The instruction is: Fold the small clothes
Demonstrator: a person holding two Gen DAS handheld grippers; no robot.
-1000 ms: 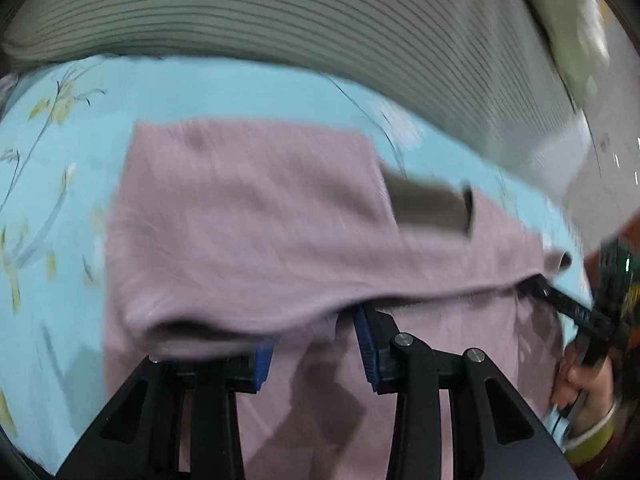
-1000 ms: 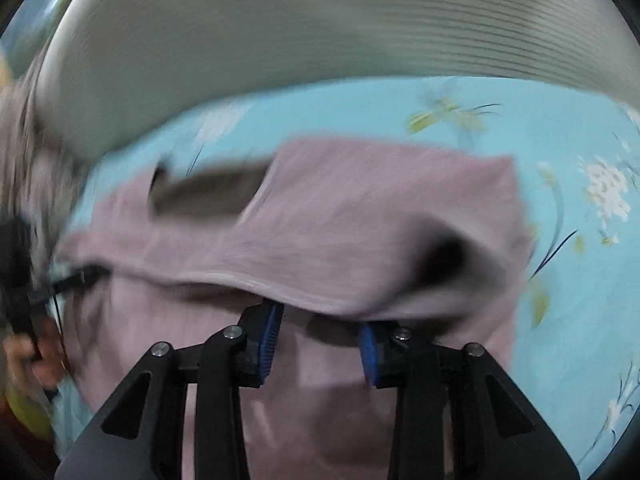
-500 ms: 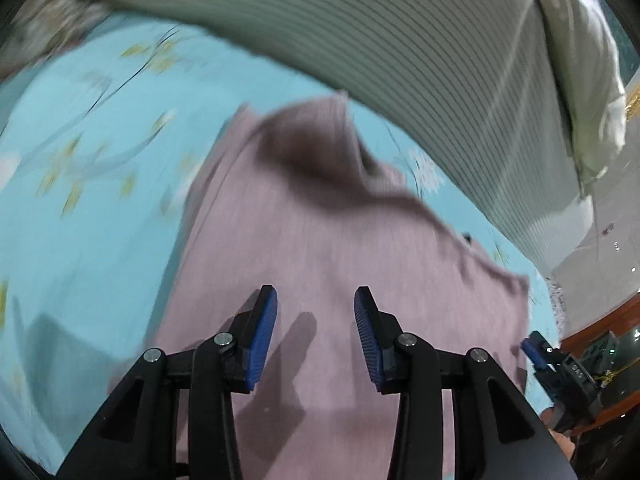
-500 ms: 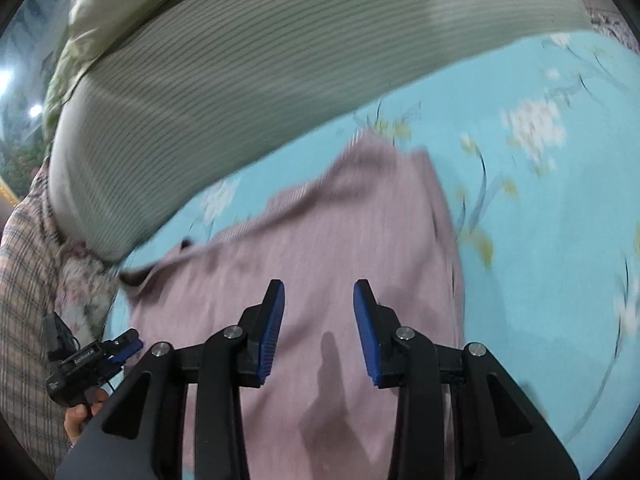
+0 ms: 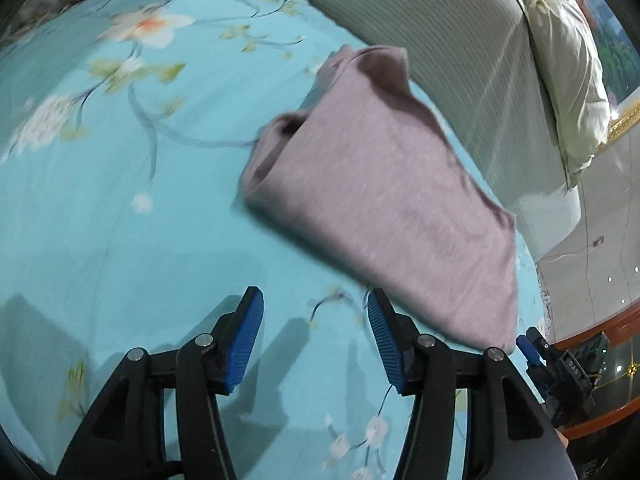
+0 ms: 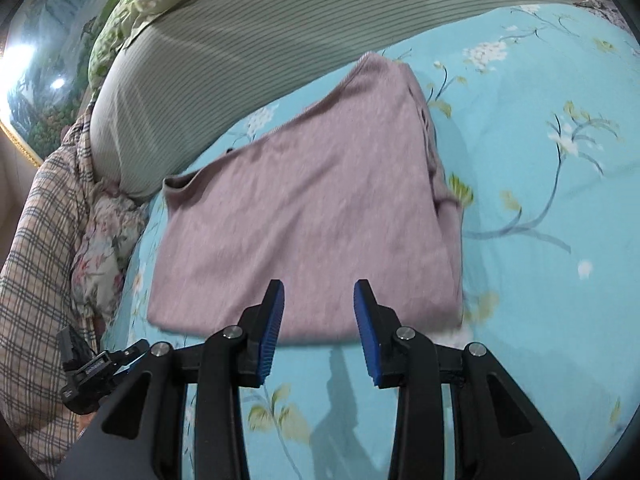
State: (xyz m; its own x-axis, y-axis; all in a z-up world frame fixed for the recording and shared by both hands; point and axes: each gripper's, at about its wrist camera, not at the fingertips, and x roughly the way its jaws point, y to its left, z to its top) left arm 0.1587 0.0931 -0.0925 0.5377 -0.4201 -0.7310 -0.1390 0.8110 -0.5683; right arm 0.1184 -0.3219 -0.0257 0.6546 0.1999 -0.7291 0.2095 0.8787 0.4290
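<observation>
A mauve knit garment [image 5: 384, 196] lies folded in a rough rectangle on the turquoise floral bedsheet [image 5: 120, 208]. In the right wrist view the garment [image 6: 304, 224] fills the middle. My left gripper [image 5: 316, 340] is open and empty, above the sheet, just short of the garment's near edge. My right gripper [image 6: 318, 320] is open and empty, its blue pads over the garment's near edge. The right gripper shows at the lower right of the left wrist view [image 5: 560, 368], and the left gripper at the lower left of the right wrist view [image 6: 100, 372].
A grey-green striped bolster [image 6: 260, 28] lies along the far side of the bed, with a pale green pillow [image 5: 568, 60] behind it. A plaid blanket [image 6: 36, 248] and floral cloth [image 6: 104, 240] sit at the left in the right wrist view. A wooden bed rail [image 5: 596, 344] shows at right.
Both grippers let go of the garment's folded-over edge and drew back from it. The garment now lies flat, folded in half, and both grippers are clear of it.
</observation>
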